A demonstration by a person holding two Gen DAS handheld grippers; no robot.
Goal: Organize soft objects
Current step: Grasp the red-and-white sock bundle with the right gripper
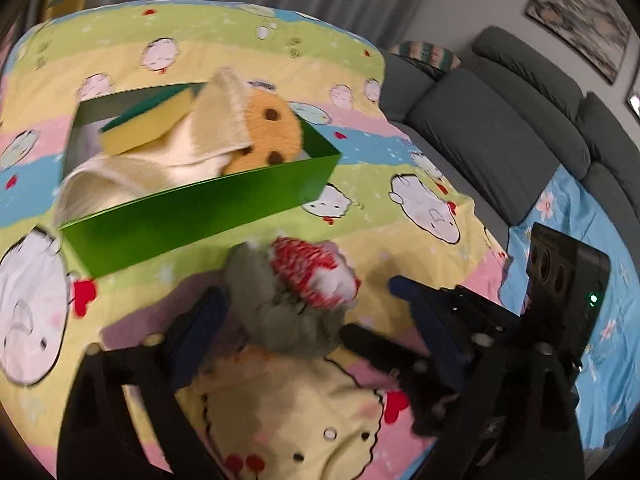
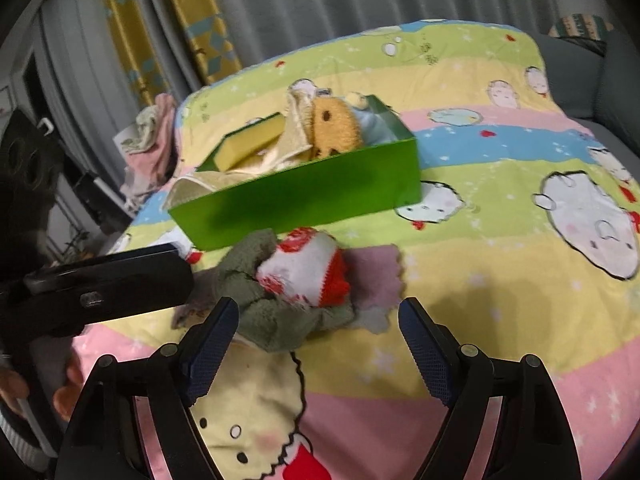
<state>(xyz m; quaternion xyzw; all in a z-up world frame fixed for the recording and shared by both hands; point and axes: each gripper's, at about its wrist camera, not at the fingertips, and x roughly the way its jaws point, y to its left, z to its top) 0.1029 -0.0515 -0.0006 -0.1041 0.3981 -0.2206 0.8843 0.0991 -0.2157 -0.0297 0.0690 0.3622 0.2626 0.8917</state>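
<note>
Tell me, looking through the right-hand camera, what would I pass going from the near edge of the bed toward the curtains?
The open right tool → grey-green cloth → red-and-white sock bundle resting on it → green box → yellow sponge and orange plush inside the box → far edge of the cartoon bedsheet.

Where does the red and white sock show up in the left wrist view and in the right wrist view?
Left wrist: the sock lies just below centre, on a grey-green cloth, below the green box.
Right wrist: the sock lies near centre, on the same cloth, ahead of the right tool.
Shared landmark: the green box, directly behind the sock in both.
</note>
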